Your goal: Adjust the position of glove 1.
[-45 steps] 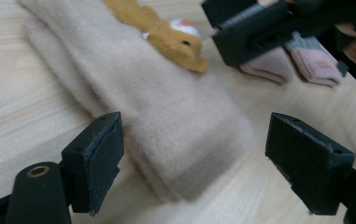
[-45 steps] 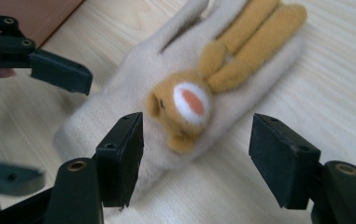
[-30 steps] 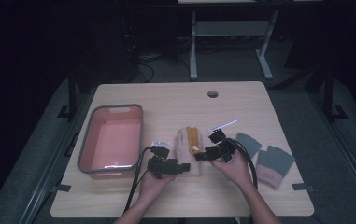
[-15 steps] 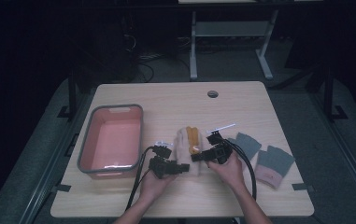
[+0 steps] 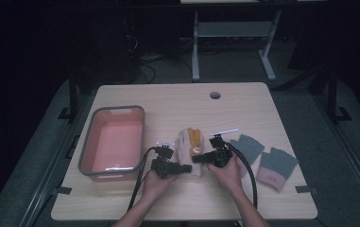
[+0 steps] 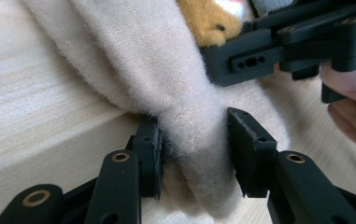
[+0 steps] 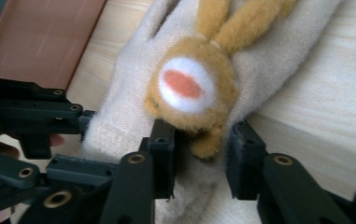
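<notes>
Glove: I see the cream fleece glove with a tan plush animal on it [image 5: 190, 144] lying flat at the centre of the high view, between my two tongs.
Left tongs: my left gripper [image 6: 194, 149] has its jaws apart around a cream fold of the glove at the lower middle of its own view; the left jaw touches the fleece, the right shows a slight gap.
Right tongs: my right gripper [image 7: 202, 149] stands with jaws apart astride the plush animal's lower edge, not pressing it.
Surface: pale wooden table [image 5: 177, 99]; a pink plastic bin with grey rim [image 5: 92, 137] at left, two grey knitted gloves [image 5: 262, 158] at right.
Room: dark, with table legs behind.
Writing: none that I can read.
</notes>
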A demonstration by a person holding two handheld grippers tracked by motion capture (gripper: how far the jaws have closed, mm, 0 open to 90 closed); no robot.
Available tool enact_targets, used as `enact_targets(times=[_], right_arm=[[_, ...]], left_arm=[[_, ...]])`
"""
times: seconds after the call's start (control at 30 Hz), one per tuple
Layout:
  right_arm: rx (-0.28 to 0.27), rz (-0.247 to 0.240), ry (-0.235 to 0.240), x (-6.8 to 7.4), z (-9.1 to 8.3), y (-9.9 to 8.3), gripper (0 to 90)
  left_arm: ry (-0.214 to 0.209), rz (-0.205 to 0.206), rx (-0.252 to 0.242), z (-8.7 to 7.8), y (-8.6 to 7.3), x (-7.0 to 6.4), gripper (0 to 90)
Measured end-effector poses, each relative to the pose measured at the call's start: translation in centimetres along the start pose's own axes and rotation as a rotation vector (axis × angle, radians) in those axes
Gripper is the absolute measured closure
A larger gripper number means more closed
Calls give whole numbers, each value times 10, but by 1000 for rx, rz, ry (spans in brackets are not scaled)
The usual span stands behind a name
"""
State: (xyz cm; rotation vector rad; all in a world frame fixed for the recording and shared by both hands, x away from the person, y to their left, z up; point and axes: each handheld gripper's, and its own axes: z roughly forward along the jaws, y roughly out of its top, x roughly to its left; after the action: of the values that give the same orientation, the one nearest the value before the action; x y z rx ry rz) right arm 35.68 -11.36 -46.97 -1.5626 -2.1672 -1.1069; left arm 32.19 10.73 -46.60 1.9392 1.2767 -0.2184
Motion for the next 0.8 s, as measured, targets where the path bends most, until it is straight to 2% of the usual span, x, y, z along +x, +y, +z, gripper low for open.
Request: enact_targets(times=[0.17, 0.3, 0.8], right_arm=[[14, 48, 36, -4, 1, 2, 759], [14, 46, 47, -6, 0, 3, 798], [5, 36, 71, -3, -9, 4, 824]], left_arm=[[-15, -27, -12, 1, 1, 2, 612], [-37, -41, -23, 1, 2, 4, 637], [-70, -21, -38, -4, 2, 3, 657]])
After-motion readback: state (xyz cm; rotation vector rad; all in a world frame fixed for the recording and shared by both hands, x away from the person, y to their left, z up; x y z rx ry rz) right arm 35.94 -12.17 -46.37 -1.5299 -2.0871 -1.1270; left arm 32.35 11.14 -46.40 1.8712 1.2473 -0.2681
